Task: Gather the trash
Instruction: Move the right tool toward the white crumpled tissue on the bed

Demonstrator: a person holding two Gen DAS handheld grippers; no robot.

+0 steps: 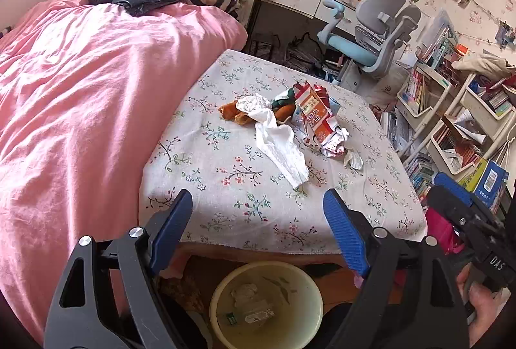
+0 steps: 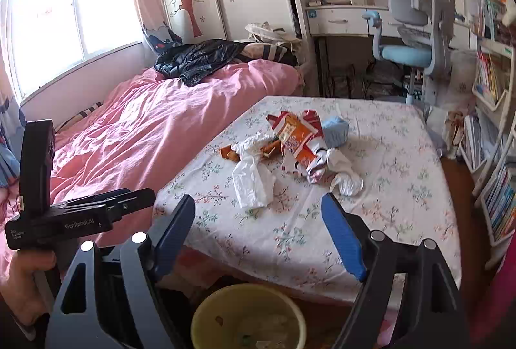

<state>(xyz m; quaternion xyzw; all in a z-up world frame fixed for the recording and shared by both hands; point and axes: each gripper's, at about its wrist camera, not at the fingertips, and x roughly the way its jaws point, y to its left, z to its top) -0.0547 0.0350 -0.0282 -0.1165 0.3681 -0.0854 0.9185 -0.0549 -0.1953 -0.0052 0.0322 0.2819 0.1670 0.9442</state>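
Only the right wrist view shows a blue crumpled wad [image 2: 335, 130] behind the snack wrapper [image 2: 295, 139]. The white tissue [image 1: 279, 149] lies lengthwise toward the bin [image 1: 266, 304]. Both grippers' jaws stand apart, empty.

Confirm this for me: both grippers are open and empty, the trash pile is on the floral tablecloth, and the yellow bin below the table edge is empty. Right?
Not quite: the yellow bin is not empty. The left wrist view shows clear wrappers lying in its bottom. The rest holds: the left gripper and right gripper are open with nothing between the fingers, and the trash pile sits on the floral tablecloth.
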